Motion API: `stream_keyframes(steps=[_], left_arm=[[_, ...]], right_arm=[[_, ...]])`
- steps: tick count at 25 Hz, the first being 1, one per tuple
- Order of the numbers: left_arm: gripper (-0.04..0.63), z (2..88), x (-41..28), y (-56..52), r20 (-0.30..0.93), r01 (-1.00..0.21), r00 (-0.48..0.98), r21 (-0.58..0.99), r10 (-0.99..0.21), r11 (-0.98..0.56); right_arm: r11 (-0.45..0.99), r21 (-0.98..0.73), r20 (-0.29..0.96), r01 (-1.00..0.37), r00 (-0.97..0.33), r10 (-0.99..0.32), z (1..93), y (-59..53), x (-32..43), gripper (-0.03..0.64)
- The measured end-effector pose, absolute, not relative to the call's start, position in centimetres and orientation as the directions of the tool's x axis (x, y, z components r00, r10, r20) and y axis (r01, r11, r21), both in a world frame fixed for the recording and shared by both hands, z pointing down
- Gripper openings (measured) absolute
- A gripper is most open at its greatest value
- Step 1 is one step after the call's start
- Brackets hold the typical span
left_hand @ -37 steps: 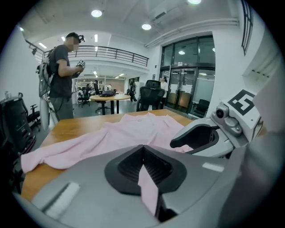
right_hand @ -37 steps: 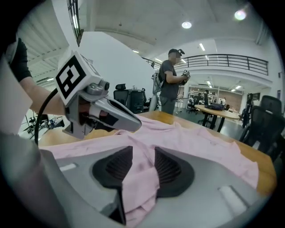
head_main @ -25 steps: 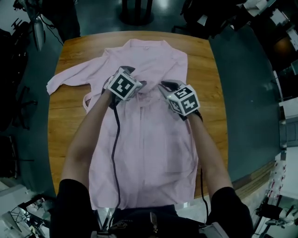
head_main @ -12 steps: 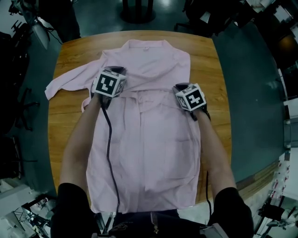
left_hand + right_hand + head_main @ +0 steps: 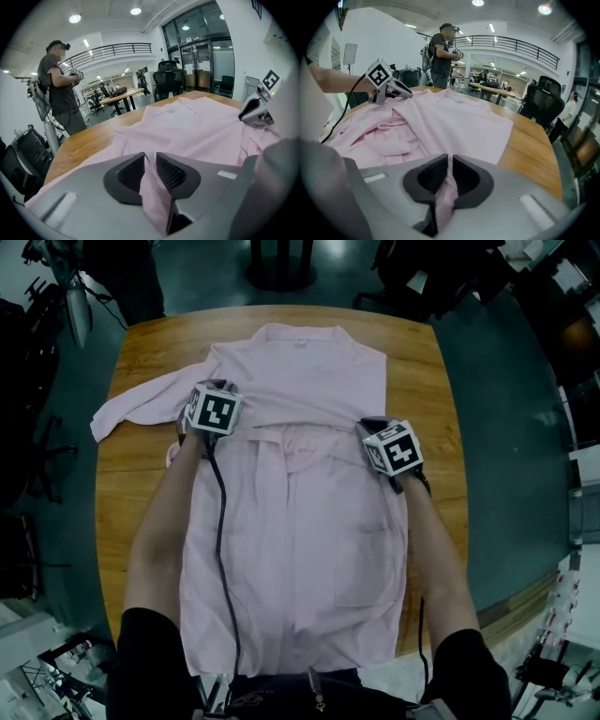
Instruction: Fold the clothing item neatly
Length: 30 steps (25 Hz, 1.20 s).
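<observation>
The wooden table (image 5: 441,381) carries the pink shirt (image 5: 300,549) flat along its length, hem at the person's edge, collar (image 5: 300,337) at the far one. One sleeve (image 5: 131,409) trails out to the left, and the left hand is the nearer to it. The tongs sit on one line across the chest, so the collar end lies beyond them. The left gripper (image 5: 150,161) pinches a fold of cloth at the shirt's left edge, its jaws having just eased a little. The right gripper (image 5: 449,164) has just been closing and nips cloth at the right edge. I can read no brand or label, only the square markers on the cubes
</observation>
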State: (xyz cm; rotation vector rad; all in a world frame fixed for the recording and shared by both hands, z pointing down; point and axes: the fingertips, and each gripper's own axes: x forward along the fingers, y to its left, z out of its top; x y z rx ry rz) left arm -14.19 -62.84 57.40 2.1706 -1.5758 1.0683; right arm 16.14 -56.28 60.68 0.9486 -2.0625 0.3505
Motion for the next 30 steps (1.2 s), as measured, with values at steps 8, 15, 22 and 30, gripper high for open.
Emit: stream_keyframes(steps=[8,15,22,30], left_arm=[[0.127,53.8,-16.3,-58.9,0.651,-0.943,0.193,-0.083,-0.734,-0.322],[0.104,47.0,-13.9,-52.0,0.576,-0.931,0.256,-0.068,-0.776,-0.358],[0.008,40.0,-13.9,-44.3,0.523,-0.937,0.208,-0.136,-0.826,-0.322],[0.008,35.5,-19.0,-36.7,0.518,-0.956,0.077,-0.206,-0.852,-0.211]], right_arm=[[0.621,0.132,0.703,-0.772,-0.369,-0.608,55.4,-55.5,16.3,0.035],[0.610,0.155,0.601,-0.777,-0.416,-0.683,47.1,-50.6,13.5,0.004],[0.667,0.123,0.519,-0.735,-0.526,-0.674,41.1,-43.9,10.7,0.003],[0.770,0.088,0.440,-0.632,-0.669,-0.599,37.0,-39.1,4.3,0.003]])
